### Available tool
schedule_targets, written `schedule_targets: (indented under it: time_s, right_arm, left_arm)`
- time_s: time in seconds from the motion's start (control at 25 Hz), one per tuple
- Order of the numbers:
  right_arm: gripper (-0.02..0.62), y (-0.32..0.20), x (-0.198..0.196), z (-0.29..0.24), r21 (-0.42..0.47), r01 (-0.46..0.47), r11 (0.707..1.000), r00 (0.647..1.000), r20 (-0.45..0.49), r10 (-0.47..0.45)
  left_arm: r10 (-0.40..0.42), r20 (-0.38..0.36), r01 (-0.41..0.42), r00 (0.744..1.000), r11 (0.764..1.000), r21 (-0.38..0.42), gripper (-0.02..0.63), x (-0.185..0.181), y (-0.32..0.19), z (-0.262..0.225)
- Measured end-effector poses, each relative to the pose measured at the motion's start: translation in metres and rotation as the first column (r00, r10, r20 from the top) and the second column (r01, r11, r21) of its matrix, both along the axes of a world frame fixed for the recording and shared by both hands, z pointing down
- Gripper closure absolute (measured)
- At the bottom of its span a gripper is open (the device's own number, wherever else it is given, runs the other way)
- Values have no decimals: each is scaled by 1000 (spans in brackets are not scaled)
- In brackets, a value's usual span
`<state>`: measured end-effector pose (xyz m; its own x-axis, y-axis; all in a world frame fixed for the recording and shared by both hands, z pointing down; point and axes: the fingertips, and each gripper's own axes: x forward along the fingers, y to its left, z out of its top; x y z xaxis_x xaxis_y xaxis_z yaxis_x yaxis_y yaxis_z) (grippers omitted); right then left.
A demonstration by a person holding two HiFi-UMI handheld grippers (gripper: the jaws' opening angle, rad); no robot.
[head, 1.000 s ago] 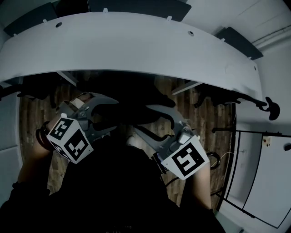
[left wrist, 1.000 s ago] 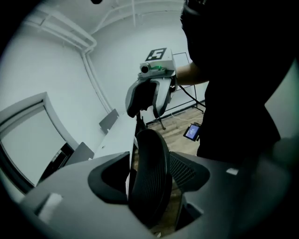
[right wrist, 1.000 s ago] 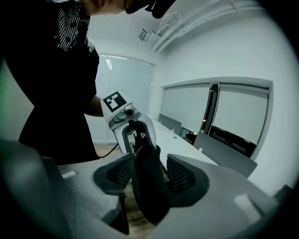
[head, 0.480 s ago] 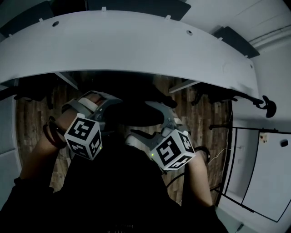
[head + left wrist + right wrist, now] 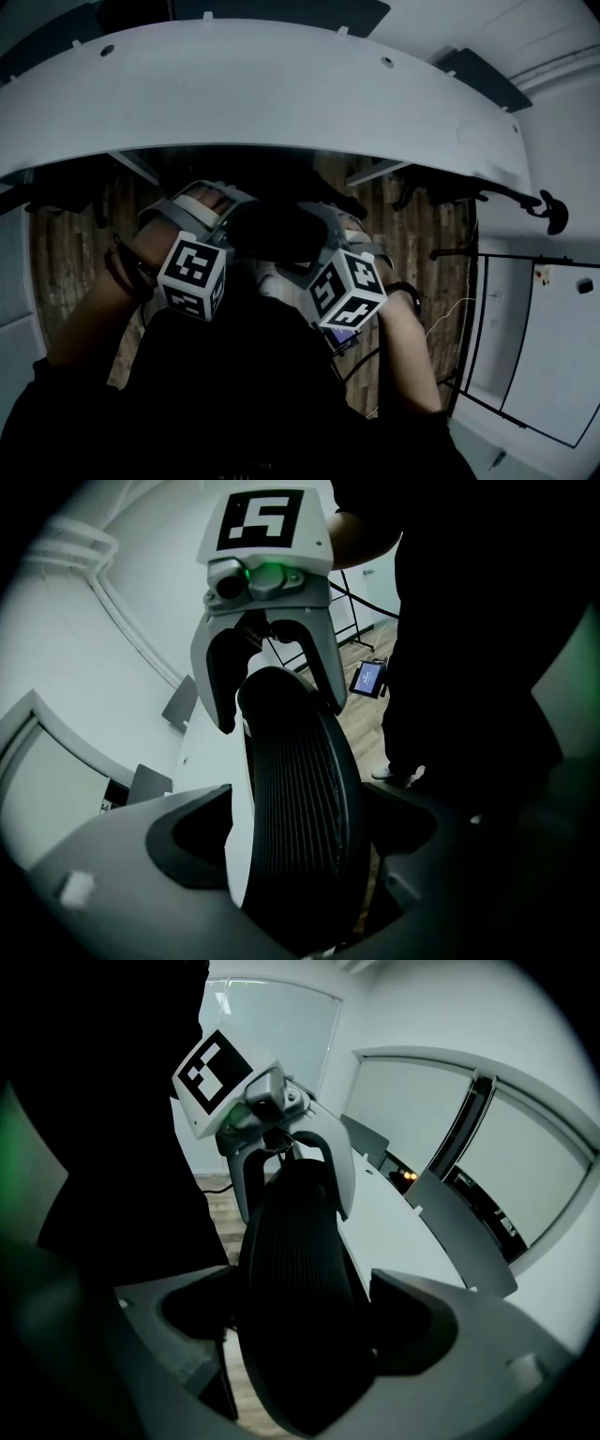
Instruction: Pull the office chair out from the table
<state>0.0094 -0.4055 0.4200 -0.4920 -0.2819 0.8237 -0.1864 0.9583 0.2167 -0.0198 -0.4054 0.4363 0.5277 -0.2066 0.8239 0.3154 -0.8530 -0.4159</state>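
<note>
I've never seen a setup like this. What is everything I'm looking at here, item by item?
table: one, white, curved, across the top of the head view.
office chair: one, black ribbed back, at the table's near edge.
floor: brown wood planks, beneath the table.
dark panels: at least three, along the table's far edge; what they are is unclear.
small screen: one, lit, low near the floor behind the person.
left tool: one, grey with a black-and-white marker cube; its jaws have just been opening and stand astride the chair's back.
right tool: one, same look; its jaws have also just been opening, astride the same back.
</note>
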Motion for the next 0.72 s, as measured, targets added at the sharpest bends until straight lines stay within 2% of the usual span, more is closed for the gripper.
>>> schedule_targets:
  time_s: [0.12, 0.24, 0.32, 0.4, 0.72]
  right_arm:
    - [160, 5, -1, 14, -51, 20, 998, 999, -44, -23]
    - [160, 5, 2, 41, -71, 53, 996, 985, -159, -64]
    - [160, 1, 2, 48, -69, 42, 997, 982, -182, -54]
    - [160, 0, -1, 46, -84, 42, 996, 983, -173, -56]
    - [192, 2, 0, 50, -127, 76, 989, 979, -176, -98]
  left_arm:
    - [27, 55, -25, 998, 999, -28, 179, -1, 1, 14]
    - [54, 123, -55, 991, 998, 6, 180, -6, -4, 29]
    - [48, 108, -51, 993, 998, 27, 211, -4, -6, 27]
    - [52, 89, -55, 995, 998, 36, 306, -4, -8, 23]
    - [74, 96, -80, 993, 996, 50, 327, -5, -7, 25]
